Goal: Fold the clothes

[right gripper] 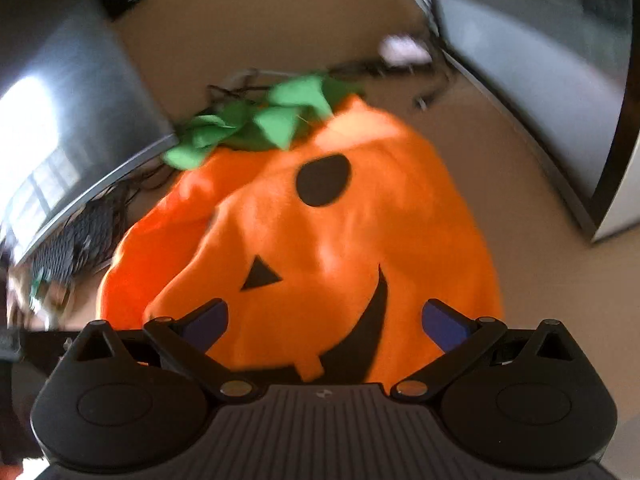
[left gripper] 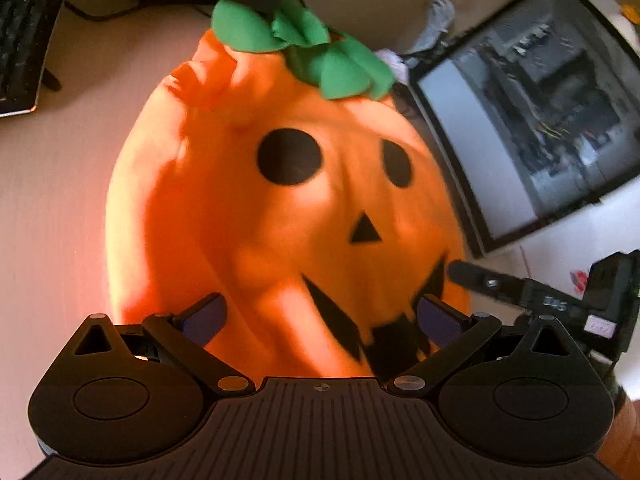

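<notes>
Both the left claw (left gripper: 320, 316) and right claw (right gripper: 324, 320) gape wide over the pumpkin costume (left gripper: 280, 208), gripping nothing; best pinch its 6 o'clock hem squarely.

Both wrist views look down, close, sharing the pumpkin costume (left gripper: 280, 200)

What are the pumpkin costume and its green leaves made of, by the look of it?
The pumpkin costume looks like soft matte fleece or felt: no shine, rounded folds, flat black face pieces. The green leaves look like thicker felt, with cut edges and stiff curled flaps. Motion blur hides any weave, so this stays a guess.
</notes>
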A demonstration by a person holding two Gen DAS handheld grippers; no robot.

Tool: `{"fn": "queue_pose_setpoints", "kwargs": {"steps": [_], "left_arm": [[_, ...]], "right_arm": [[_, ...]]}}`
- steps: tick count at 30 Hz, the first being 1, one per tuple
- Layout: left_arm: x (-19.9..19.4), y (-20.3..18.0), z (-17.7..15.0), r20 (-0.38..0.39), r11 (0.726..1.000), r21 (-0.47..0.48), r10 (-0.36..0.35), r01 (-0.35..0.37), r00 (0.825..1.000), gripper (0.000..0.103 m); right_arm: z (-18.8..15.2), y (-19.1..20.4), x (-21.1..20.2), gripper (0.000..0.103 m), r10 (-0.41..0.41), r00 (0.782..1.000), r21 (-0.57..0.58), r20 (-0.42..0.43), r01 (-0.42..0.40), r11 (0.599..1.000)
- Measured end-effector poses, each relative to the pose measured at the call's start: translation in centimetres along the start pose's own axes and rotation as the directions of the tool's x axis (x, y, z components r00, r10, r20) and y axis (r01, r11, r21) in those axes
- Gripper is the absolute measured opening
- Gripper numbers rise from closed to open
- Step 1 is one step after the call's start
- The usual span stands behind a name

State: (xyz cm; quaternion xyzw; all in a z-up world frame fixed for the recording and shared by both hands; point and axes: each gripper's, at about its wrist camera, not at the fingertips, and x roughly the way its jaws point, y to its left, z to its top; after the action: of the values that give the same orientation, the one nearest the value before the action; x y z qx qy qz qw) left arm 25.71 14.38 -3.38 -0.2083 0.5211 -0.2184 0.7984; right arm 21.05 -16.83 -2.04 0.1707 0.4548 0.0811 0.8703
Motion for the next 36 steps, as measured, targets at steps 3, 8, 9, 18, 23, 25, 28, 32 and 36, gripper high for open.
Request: {"fn": "queue_pose_setpoints", "kwargs": {"steps": [3, 8, 9, 18, 23, 25, 28, 32, 36], "left_arm": [[0.7, 0.8, 0.2, 0.007, 0.998, -0.031, 0.046, -0.046, 0.999, 0.103], [0.7, 2.6, -0.5, 0.028, 0.987, -0.131, 0.092, -0.088, 0.995, 0.103], [0.6, 2.7, -0.5, 0.032, 0.985, -0.153, 0.087, -0.081, 0.996, 0.103], [1.2, 2.2, -1.3, 0.061, 0.988, -0.131, 0.093, -0.084, 0.994, 0.103], [1.5, 1.2, -1.9, 0.078, 0.991, -0.07, 0.117, -0.112, 0.99, 0.103], [1.4, 1.2, -2.0, 0.092, 0.989, -0.099, 0.123, -0.114, 0.988, 0.103], [0.8, 1.5, -1.9, 0.106, 0.977, -0.177, 0.14, -0.12, 0.984, 0.103], [-1.0, 1.4, -2.0, 0.154, 0.959, -0.257, 0.165, -0.121, 0.974, 0.103], [-3.6, 0.6, -1.2, 0.211, 0.959, -0.206, 0.235, -0.192, 0.949, 0.103]], "right_arm": [[0.0, -0.7, 1.7, 0.103, 0.028, 0.999, 0.045, -0.031, -0.026, 0.999], [0.0, -1.9, 4.5, 0.103, 0.076, 0.994, 0.122, -0.079, -0.067, 0.99], [0.2, -2.2, 4.6, 0.103, 0.094, 0.992, 0.147, -0.079, -0.082, 0.986], [7.4, -1.2, 3.9, 0.103, 0.201, 0.978, 0.081, -0.048, -0.197, 0.977], [14.3, 6.7, 7.2, 0.101, 0.069, 0.966, -0.481, 0.249, 0.061, 0.875], [16.9, 8.7, 11.1, 0.092, 0.052, 0.967, -0.573, 0.248, 0.104, 0.813], [19.8, 9.9, 17.5, 0.08, -0.026, 0.985, -0.655, 0.168, 0.131, 0.744], [20.4, 8.0, 21.1, 0.027, -0.085, 0.993, -0.625, 0.08, 0.116, 0.772], [19.1, 6.4, 17.1, 0.016, 0.012, 0.995, -0.524, 0.102, 0.043, 0.851]]}}
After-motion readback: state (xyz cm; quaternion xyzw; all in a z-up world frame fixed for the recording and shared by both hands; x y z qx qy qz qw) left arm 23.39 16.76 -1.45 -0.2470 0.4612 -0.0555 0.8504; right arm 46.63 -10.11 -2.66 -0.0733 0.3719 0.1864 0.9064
